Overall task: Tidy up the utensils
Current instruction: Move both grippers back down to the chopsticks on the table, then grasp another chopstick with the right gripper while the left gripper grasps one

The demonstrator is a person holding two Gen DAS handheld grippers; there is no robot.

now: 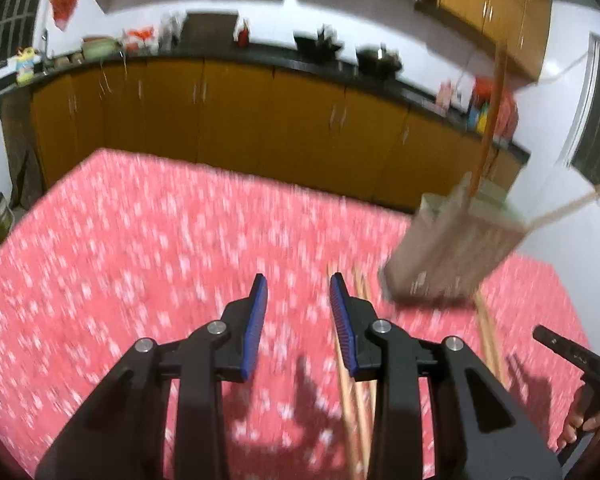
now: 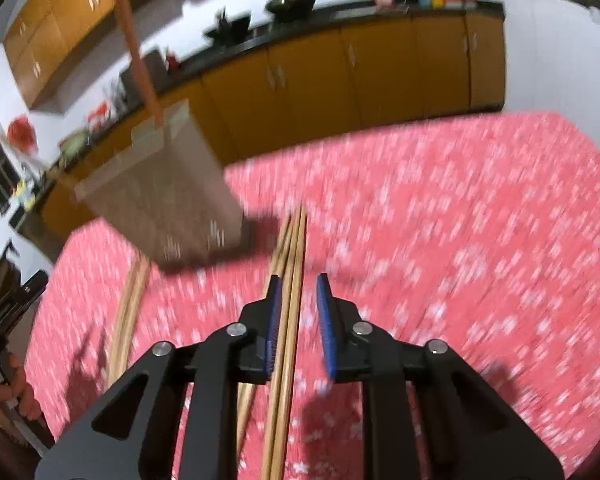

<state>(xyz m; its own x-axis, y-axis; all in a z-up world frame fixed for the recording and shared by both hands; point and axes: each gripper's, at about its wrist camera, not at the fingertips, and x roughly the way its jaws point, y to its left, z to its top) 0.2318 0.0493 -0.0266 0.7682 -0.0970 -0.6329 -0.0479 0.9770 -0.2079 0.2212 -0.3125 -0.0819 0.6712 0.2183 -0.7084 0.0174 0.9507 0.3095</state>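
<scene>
A brown utensil holder (image 2: 168,192) stands on the red patterned tablecloth (image 2: 460,240) with an orange-handled utensil (image 2: 134,48) sticking out of it. A pair of wooden chopsticks (image 2: 296,240) lies on the cloth and runs between the jaws of my right gripper (image 2: 299,278). The sticks sit against the left pad with a gap to the right pad, so this gripper is open. More chopsticks (image 2: 128,312) lie further left. My left gripper (image 1: 299,280) is open over bare cloth, with chopsticks (image 1: 350,392) under its right finger. The holder (image 1: 448,248) is to its right.
Yellow cabinets (image 1: 240,120) under a dark counter with pots run behind the table. A pale wooden utensil (image 1: 568,204) pokes out of the holder's right side. A hand (image 1: 588,420) grips the other tool at the right edge. Both views are motion-blurred.
</scene>
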